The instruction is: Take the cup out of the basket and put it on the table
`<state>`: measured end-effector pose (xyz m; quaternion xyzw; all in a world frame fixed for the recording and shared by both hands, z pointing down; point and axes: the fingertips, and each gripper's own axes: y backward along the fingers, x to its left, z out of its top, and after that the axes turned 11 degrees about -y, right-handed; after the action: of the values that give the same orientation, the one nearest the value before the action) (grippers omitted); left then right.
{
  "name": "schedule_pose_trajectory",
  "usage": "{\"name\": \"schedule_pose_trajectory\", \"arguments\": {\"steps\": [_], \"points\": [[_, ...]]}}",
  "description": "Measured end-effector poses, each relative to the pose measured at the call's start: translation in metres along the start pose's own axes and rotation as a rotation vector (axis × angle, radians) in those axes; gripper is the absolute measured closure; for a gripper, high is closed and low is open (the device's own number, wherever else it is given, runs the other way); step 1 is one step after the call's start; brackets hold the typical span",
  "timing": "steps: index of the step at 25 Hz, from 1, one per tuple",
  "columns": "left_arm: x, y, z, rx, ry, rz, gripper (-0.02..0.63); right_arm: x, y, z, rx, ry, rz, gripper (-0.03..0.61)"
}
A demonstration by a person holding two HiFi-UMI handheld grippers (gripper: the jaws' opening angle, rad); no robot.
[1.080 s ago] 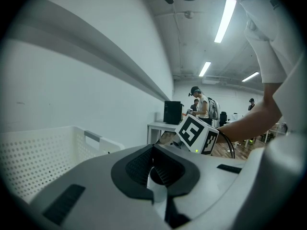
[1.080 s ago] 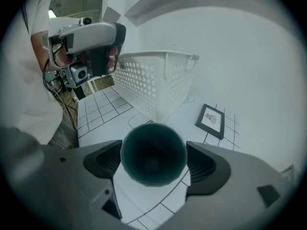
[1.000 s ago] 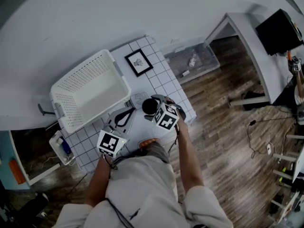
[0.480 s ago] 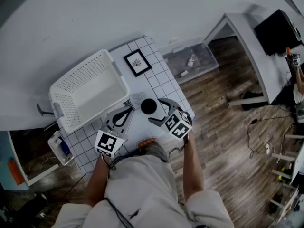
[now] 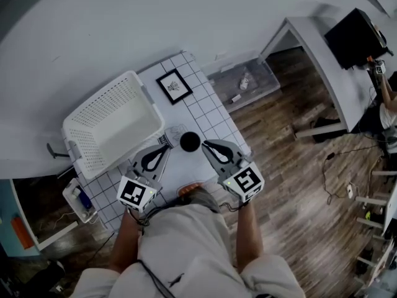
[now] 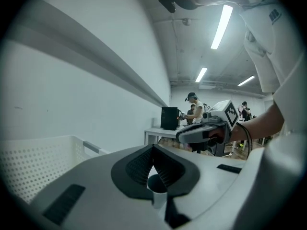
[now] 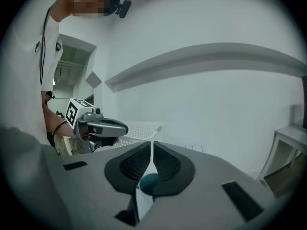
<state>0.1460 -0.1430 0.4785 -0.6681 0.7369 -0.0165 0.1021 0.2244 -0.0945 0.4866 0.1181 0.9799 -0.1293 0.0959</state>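
The dark cup [image 5: 190,141] stands upright on the white tiled table [image 5: 211,107], to the right of the white perforated basket [image 5: 111,126]. Neither gripper touches it. My right gripper [image 5: 206,144] hovers just right of the cup; its jaws have just been closing and nothing is between them. My left gripper [image 5: 164,143] hovers just left of the cup, shut and empty. In the left gripper view the cup [image 6: 156,185] shows low behind the closed left gripper [image 6: 153,150], and the right gripper's body [image 6: 206,131] floats beyond. In the right gripper view the cup [image 7: 149,180] sits below the closed right gripper [image 7: 152,145].
A small framed picture [image 5: 173,85] lies on the far part of the table. A pale flat item [image 5: 175,132] lies by the cup. On the wooden floor to the right stand a clear bin [image 5: 242,79] and a white desk [image 5: 322,48].
My right gripper let go of the cup, rose and drew back toward the person, and its jaws closed. The cup stays on the table. The left gripper barely moved.
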Motion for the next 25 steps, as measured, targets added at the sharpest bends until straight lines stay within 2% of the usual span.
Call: {"name": "schedule_pose_trajectory", "arguments": {"steps": [3,8,14,25], "points": [[0.0,0.001,0.011,-0.026,0.001,-0.009,0.606,0.006,0.008,0.017,-0.091,-0.013,-0.018,0.568],[-0.001,0.002,0.024,-0.059,0.013,-0.029,0.606,0.01,0.021,0.032,-0.174,-0.024,-0.075,0.568],[0.0,0.002,0.018,-0.04,0.006,-0.046,0.606,0.007,0.024,0.026,-0.168,-0.028,-0.109,0.569],[-0.001,0.003,0.02,-0.05,0.006,-0.042,0.606,0.005,0.021,0.021,-0.135,0.008,-0.12,0.569]]}}
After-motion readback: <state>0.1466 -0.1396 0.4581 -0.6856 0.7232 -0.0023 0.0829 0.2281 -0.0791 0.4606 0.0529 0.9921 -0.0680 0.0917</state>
